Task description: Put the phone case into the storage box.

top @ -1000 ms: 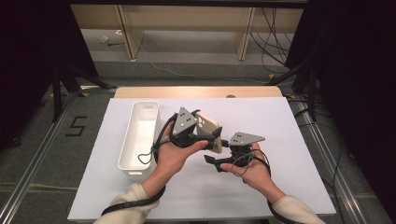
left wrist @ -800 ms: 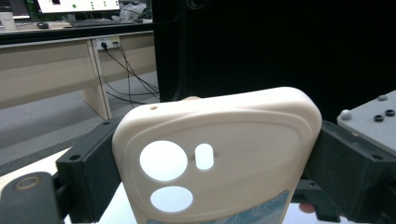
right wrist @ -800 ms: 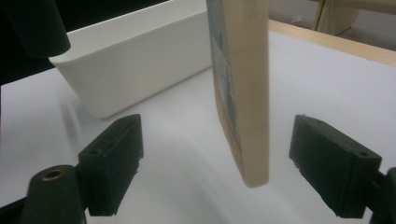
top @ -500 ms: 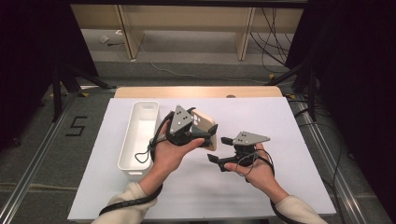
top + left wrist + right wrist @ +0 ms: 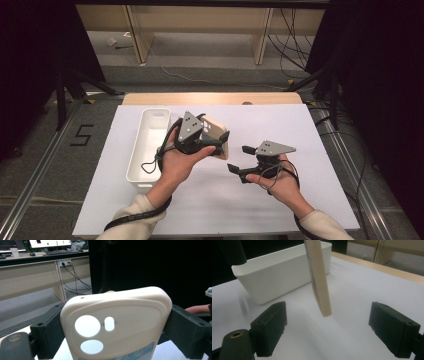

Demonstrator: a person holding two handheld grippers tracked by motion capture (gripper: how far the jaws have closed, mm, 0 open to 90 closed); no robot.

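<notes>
High view, near to far: right hand-held gripper is empty w/ jaws spread wide, low over the desk, aimed at the phone case. Left hand-held gripper is clamped on the beige case by its side edges, holding it upright, off the desk, just right of the white bin. Pickup looks done; case not yet in the bin or handed over, so approx. halfway.
</notes>
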